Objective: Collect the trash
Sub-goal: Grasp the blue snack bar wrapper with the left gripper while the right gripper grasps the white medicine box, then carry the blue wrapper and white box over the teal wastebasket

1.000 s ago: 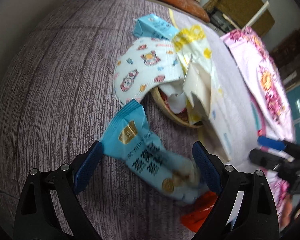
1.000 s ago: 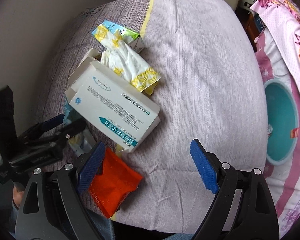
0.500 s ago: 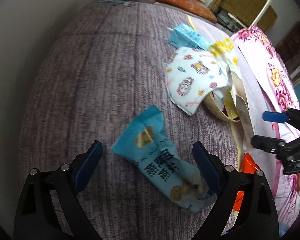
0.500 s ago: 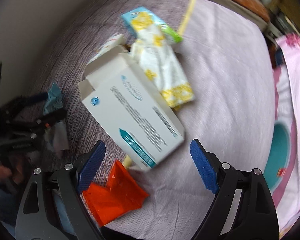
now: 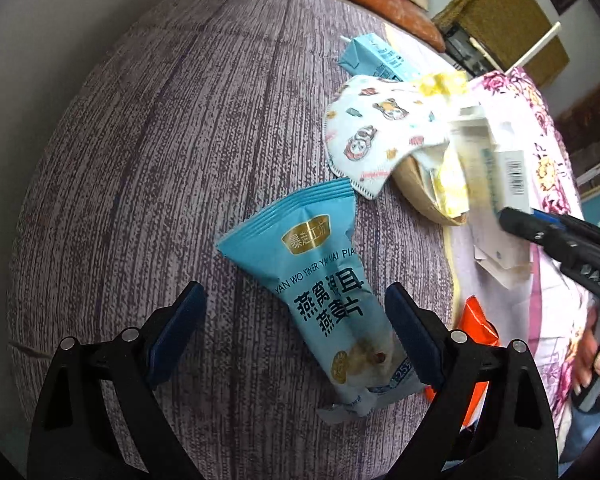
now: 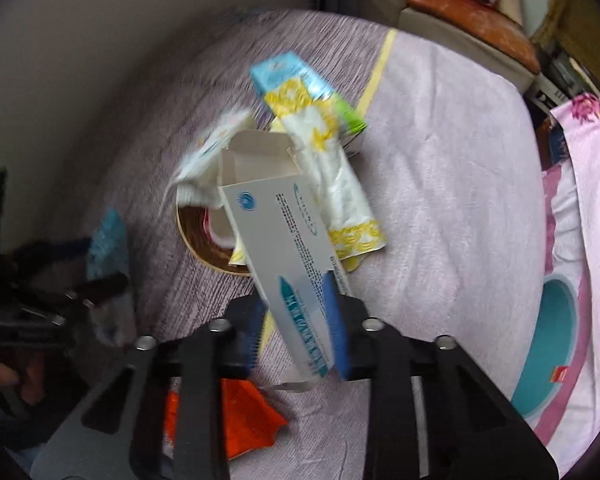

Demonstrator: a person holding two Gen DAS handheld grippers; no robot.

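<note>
The right gripper [image 6: 296,320] has just closed its jaws on the white carton [image 6: 284,248], pads pressing its lower end. The left gripper [image 5: 296,320] hangs wide open over the blue snack wrapper [image 5: 324,280]; a face mask [image 5: 376,136] lies at one o'clock.
</note>
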